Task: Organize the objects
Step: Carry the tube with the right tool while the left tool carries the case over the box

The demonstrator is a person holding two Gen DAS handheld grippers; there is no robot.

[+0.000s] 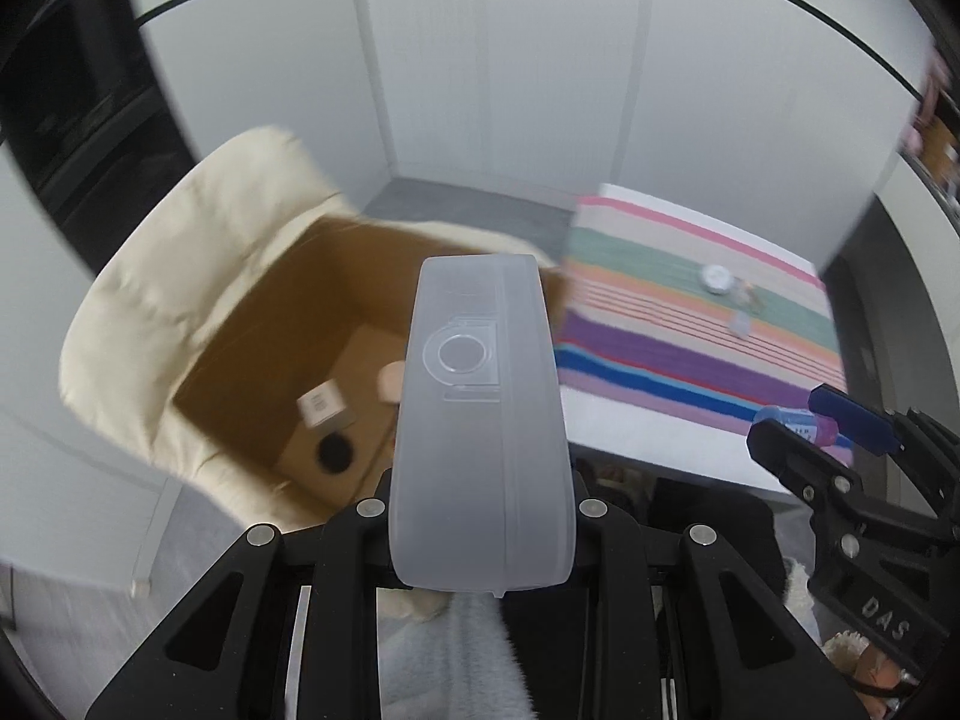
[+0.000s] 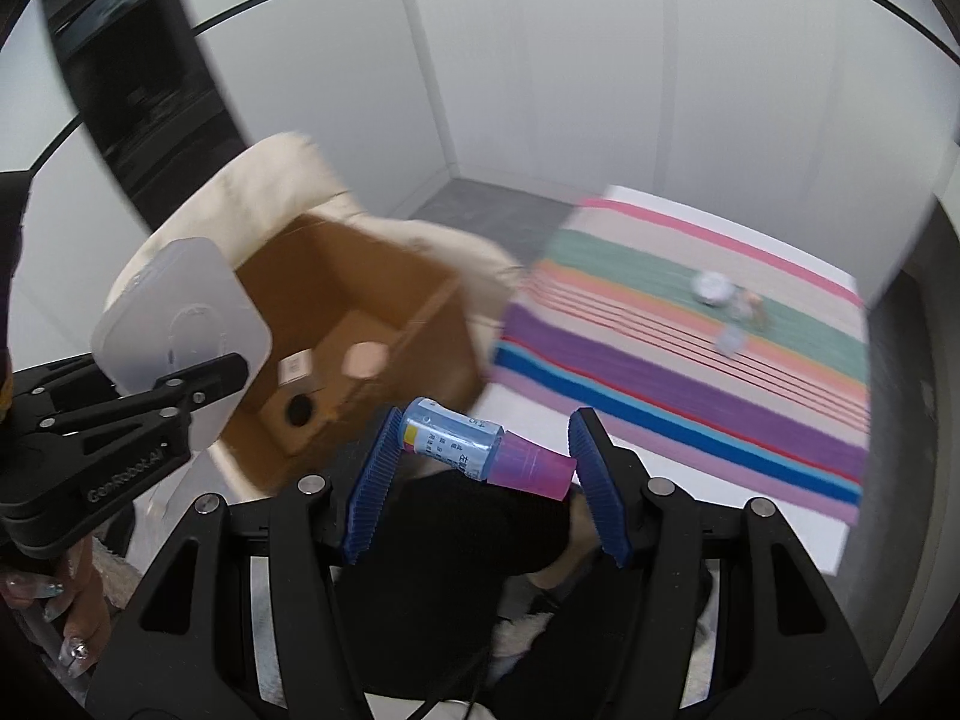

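My left gripper point(image 1: 480, 504) is shut on a frosted translucent plastic case point(image 1: 480, 414), held in the air in front of an open cardboard box point(image 1: 288, 324); the case also shows in the right wrist view point(image 2: 180, 330). My right gripper point(image 2: 480, 450) is shut on a small blue bottle with a pink cap point(image 2: 480, 450), clamped end to end between the blue ribbed pads point(image 2: 372, 480). The bottle also shows in the left wrist view point(image 1: 795, 423). The box point(image 2: 360, 300) holds a small white carton point(image 2: 295, 367), a pale pink piece point(image 2: 363, 359) and a black round thing point(image 2: 297, 411).
The box sits on a cream cushioned chair point(image 1: 156, 300). To the right a striped cloth point(image 1: 690, 324) covers a white table, with a small round tin point(image 1: 715, 278) and a few small items point(image 1: 741, 324) on it. White partition walls stand behind.
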